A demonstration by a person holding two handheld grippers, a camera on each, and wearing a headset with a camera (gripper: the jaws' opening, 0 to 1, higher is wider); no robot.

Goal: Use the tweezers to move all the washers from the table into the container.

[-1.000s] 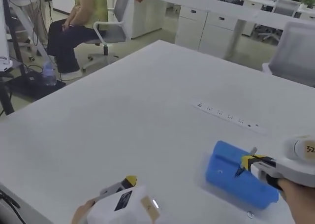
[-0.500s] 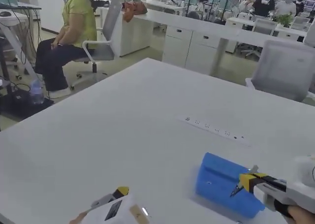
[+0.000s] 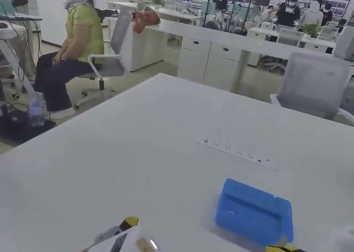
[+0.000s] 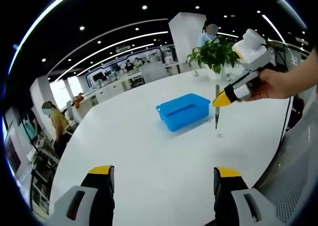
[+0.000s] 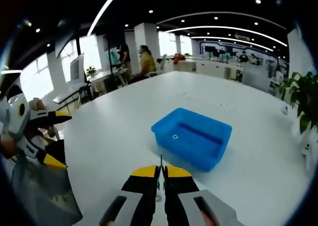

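A blue container (image 3: 254, 212) sits on the white table (image 3: 138, 152). In the right gripper view one small washer (image 5: 175, 136) lies inside the container (image 5: 193, 136). My right gripper (image 5: 160, 172) is shut on thin metal tweezers (image 5: 160, 161), short of the container's near wall. From the left gripper view, the right gripper (image 4: 238, 89) holds the tweezers (image 4: 217, 109) tip-down over the table beside the container (image 4: 184, 111), above a tiny washer (image 4: 219, 135). My left gripper (image 4: 164, 175) is open and holds nothing. It also shows at the bottom left of the head view (image 3: 119, 235).
A white power strip (image 3: 238, 152) lies on the table beyond the container. A person (image 3: 72, 47) sits on an office chair to the far left. Another chair (image 3: 312, 83) stands at the table's far right edge. A potted plant (image 4: 216, 54) stands behind the right gripper.
The right gripper with the tweezers has drawn back from over the container toward the near table edge. The head camera has tilted up, showing more of the room.
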